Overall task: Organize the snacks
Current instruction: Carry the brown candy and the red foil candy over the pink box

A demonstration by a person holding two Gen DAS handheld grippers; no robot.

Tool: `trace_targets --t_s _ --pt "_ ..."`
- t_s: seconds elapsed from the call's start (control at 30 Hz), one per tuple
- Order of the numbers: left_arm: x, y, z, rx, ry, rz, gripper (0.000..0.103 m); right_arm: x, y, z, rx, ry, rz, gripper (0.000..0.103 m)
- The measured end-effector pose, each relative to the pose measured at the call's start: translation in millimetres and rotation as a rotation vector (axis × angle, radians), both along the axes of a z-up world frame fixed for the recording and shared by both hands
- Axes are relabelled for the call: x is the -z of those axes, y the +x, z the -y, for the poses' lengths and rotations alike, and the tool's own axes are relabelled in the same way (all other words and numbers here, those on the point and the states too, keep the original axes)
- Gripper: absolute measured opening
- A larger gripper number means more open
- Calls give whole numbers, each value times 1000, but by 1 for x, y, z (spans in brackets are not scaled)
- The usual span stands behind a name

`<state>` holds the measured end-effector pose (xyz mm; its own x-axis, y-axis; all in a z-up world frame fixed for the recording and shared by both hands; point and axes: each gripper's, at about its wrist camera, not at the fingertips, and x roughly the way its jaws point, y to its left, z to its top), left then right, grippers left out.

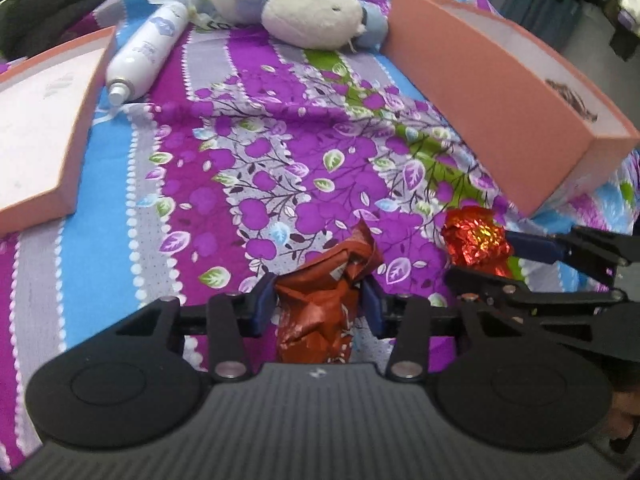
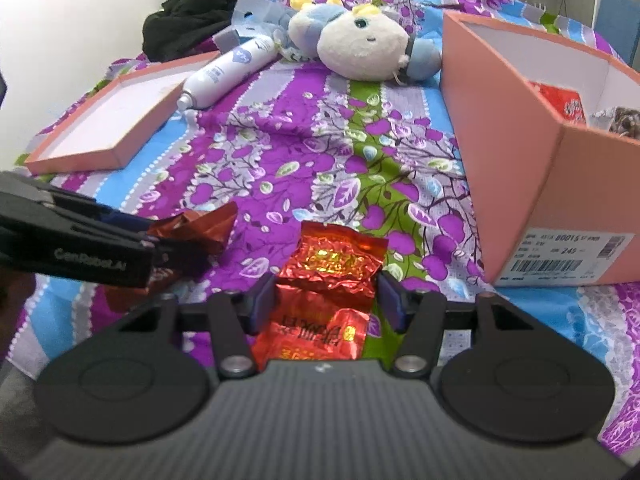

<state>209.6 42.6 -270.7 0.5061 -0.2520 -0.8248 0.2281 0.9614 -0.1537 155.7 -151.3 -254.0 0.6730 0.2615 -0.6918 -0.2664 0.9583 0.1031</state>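
**Me:** Snacks first, from the left wrist view. My left gripper [image 1: 318,300] is clamped on a brown crumpled wrapper [image 1: 320,304], both blue pads pressed into its sides, over the near part of the bedspread [image 1: 280,152]. Just to its right my right gripper [image 1: 500,260] has a red foil packet [image 1: 478,242] between its fingers.

**Partner:** Where do they go?

**Me:** I judge the pink box [image 1: 480,80], standing at the bed's right side. Its lid [image 1: 40,128] lies upturned toward the left edge, with a white bottle [image 1: 146,54] beside it and a plush toy [image 1: 304,8] at the far end, between lid and box.

**Partner:** And the right wrist view?

**Me:** The right gripper [image 2: 326,300] sits round the red foil packet [image 2: 332,280]; the pads are at its edges, but whether they're truly pinching I can't tell. The left gripper [image 2: 160,244] comes in from the left with the brown crumpled wrapper [image 2: 196,226] in its tips. The pink box [image 2: 560,168] is open and near, with a red pack and another wrapper already inside.

**Partner:** Advice?

**Me:** I'd confirm the foil grip first, since it's slippery. Then lift clear of the box's near wall before releasing, one hand at a time so the arms don't cross.
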Motion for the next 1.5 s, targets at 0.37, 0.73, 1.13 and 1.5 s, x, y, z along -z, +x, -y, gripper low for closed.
trace_targets --t_s 0.37,0.73,1.13,1.5 --pt "-54 -44 -4 -154 -68 77 51 -45 -38 8 -9 28 92 58" --pt "-113 -100 1 -249 -117 165 51 -100 -86 25 -1 71 189 58" --pt "-160 -153 23 -247 -183 222 51 -145 -133 45 25 111 258 58" --pt "-170 -139 73 -149 -240 220 51 -157 -147 93 135 95 271 58"
